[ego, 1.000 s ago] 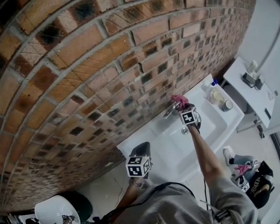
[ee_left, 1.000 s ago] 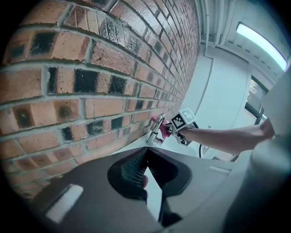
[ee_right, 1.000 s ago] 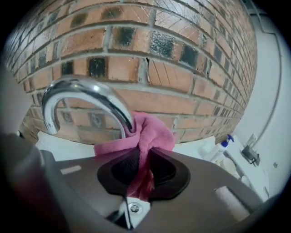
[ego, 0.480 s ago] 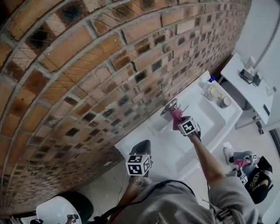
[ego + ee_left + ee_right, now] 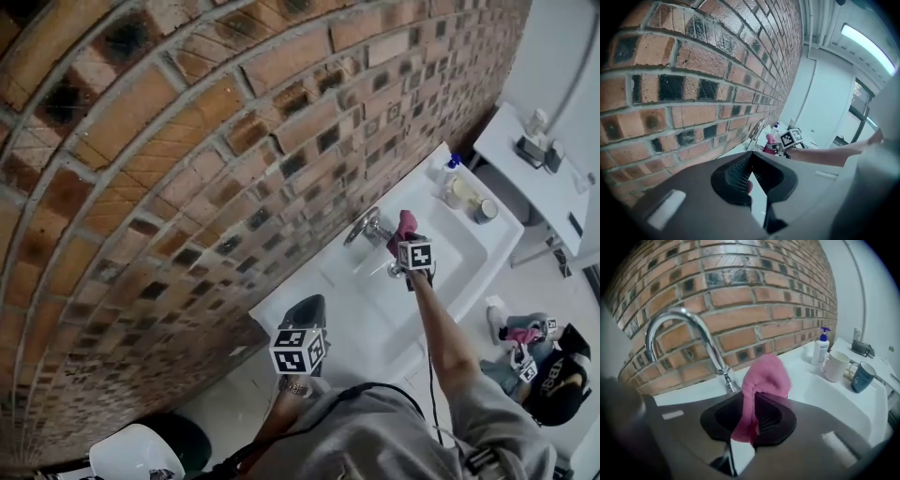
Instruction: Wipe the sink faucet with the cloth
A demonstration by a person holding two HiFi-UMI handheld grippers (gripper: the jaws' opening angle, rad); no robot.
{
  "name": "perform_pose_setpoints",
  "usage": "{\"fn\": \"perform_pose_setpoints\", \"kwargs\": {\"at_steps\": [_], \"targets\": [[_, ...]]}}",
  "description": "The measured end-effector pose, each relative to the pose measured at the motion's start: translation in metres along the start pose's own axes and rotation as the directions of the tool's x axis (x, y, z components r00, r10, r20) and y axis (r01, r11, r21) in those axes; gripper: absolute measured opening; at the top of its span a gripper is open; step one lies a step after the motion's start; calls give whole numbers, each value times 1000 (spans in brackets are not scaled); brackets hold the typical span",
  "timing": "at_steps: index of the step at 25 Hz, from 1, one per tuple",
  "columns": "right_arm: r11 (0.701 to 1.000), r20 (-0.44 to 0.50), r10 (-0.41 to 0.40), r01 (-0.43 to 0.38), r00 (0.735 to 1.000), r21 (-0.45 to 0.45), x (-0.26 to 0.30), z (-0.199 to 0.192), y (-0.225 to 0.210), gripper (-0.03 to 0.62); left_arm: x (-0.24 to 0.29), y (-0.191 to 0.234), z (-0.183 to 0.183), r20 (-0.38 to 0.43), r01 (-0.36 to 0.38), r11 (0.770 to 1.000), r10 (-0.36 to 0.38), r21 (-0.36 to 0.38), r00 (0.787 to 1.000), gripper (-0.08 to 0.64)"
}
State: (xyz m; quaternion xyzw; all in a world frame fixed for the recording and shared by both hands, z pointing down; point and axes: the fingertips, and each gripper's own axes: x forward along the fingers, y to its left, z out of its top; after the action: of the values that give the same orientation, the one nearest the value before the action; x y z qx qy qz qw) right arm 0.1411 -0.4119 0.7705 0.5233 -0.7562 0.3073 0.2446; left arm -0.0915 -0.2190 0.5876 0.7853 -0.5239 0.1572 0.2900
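The chrome faucet [image 5: 701, 336] arches up from the back of the white sink [image 5: 843, 394], against the brick wall. My right gripper [image 5: 752, 399] is shut on a pink cloth [image 5: 766, 378], which bulges out past the jaws just to the right of the faucet's base. From the head camera, the cloth [image 5: 405, 225] sits right of the faucet [image 5: 361, 228], with the right gripper [image 5: 410, 246] over the sink [image 5: 375, 319]. My left gripper [image 5: 305, 317] hangs back at the sink's near left corner, shut on nothing. It [image 5: 751, 159] faces the faucet [image 5: 757, 131] from afar.
A pump bottle [image 5: 820, 347], a white mug [image 5: 836, 365] and a dark mug [image 5: 861, 376] stand on the sink's right end. The brick wall [image 5: 187, 169] rises close behind. A white table [image 5: 534, 178] and a crouching person [image 5: 539, 361] are at the right.
My right gripper carried the cloth from the top of the faucet down along its spout, then out to the faucet's right side. The left gripper stayed put.
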Motion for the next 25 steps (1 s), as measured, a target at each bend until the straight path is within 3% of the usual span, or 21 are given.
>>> {"fn": "perform_pose_setpoints", "kwargs": {"at_steps": [3,5,7,9,11,13,14,16,18,19,20,22,25], "targets": [[999,-52,-9,8,999,-31,12,-22,33,67,-1,3,7,15,-9,1000,9,-4,1000,20],[989,-107,80,-92,991,-116,16,-41,65,67,0,5,8,18,-13,1000,14,-11,1000,20],[953,-163,168,-203,972,-224,14,-55,96,66,0,4,8,16,-10,1000,10,-12,1000,20],[966,-128,113,-139,985,-216,-2,-45,91,67,-2,3,8,17,-9,1000,9,-13,1000,20],[995,9,-10,11,1000,-102,-25,-4,63,67,-6,7,9,22,-18,1000,18,-19,1000,20],[991,111,-114,121,987,-58,-32,40,39,67,-7,15,8,21,-35,999,35,-28,999,20],[986,103,-139,148,985,-83,-25,50,31,66,-7,18,6,19,-42,999,43,-32,999,20],[956,-14,-189,181,982,-233,0,42,23,67,-7,21,4,16,-49,998,50,-40,999,20],[881,-93,-258,195,962,-431,18,24,23,67,-7,18,4,19,-44,998,45,-43,999,19],[852,-88,-274,200,958,-485,21,18,26,66,-8,16,4,21,-40,998,41,-42,999,20],[841,-73,-276,204,958,-501,21,13,29,66,-8,14,5,25,-37,998,38,-42,999,20],[858,-75,-231,167,970,-486,19,6,39,66,-7,15,7,31,-36,998,37,-42,999,20],[879,-236,-93,-32,967,-476,23,-29,66,66,-6,17,6,28,-37,998,38,-45,999,20]]}}
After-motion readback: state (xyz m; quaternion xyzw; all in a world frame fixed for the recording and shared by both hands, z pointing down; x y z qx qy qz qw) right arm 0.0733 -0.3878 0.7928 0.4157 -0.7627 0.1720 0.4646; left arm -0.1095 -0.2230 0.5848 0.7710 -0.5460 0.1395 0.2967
